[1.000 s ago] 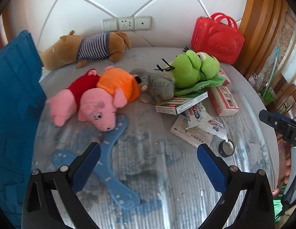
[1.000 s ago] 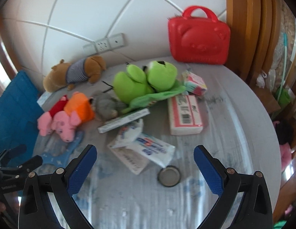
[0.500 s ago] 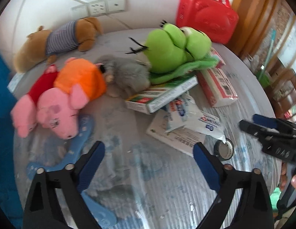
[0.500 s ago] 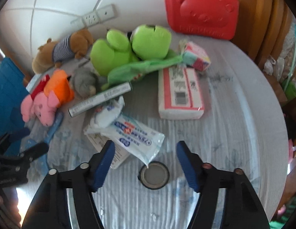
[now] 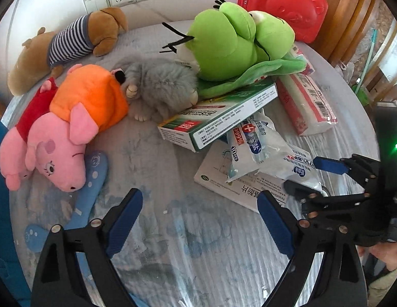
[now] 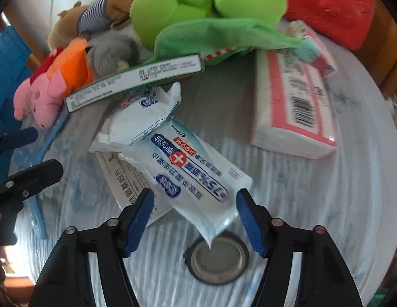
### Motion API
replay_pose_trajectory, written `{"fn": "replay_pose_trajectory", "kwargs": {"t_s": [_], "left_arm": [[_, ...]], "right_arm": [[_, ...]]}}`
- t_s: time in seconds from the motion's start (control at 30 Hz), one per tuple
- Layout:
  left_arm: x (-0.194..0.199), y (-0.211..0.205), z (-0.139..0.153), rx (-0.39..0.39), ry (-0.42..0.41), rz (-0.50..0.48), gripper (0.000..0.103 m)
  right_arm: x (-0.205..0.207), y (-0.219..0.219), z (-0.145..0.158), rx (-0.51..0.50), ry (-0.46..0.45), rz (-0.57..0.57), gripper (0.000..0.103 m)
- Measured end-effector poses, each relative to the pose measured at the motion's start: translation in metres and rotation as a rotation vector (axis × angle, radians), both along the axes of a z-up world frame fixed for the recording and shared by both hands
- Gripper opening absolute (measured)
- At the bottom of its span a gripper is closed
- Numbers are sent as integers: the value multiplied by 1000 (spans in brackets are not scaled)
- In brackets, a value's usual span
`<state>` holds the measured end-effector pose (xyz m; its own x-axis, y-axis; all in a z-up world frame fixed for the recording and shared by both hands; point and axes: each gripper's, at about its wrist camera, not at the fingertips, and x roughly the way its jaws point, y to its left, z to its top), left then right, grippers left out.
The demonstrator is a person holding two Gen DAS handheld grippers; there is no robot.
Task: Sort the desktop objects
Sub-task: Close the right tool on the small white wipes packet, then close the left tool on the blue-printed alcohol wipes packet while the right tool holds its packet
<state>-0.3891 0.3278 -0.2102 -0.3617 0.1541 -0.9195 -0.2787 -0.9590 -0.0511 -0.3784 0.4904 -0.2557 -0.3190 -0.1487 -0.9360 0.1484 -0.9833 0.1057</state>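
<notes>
While its jaws are opening, the right gripper (image 6: 194, 206) is straddling the glossy, crinkled wipes packet (image 6: 188, 172) without pinching it, seemingly lining up a grab; that soft pouch is lying on a flat paper box (image 6: 126, 181), its corner overhanging a round metal lid (image 6: 218, 257); the left gripper (image 5: 199, 216) is hanging wide and empty over bare striped cloth (image 5: 198, 255).
</notes>
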Motion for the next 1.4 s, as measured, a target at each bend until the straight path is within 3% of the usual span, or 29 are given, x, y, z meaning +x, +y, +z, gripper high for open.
{"fn": "replay_pose_trajectory", "kwargs": {"t_s": [0.1, 0.27, 0.37, 0.57, 0.87, 1.07, 1.3, 1.4], "left_arm": [[-5, 6, -4, -2, -4, -1, 93], [-11, 30, -7, 8, -8, -30, 93], [-16, 51, -10, 9, -10, -63, 93], [-16, 84, -22, 40, -54, -79, 93], [10, 108, 2, 55, -35, -163, 93], [-5, 129, -11, 45, -54, -127, 93], [-31, 153, -61, -51, -47, 50, 93], [-39, 149, -69, -51, -32, 103, 93]], "right_arm": [[-6, 3, -7, 24, 25, 1, 75], [-8, 36, 4, -17, 64, -77, 49], [-3, 65, 14, -58, 79, -139, 43], [8, 107, 15, -85, 76, -218, 40], [31, 145, 32, -68, 89, -291, 34], [56, 178, 45, -21, 90, -358, 32], [43, 209, 30, -51, 133, -301, 32], [39, 210, 27, -70, 138, -280, 32]]}}
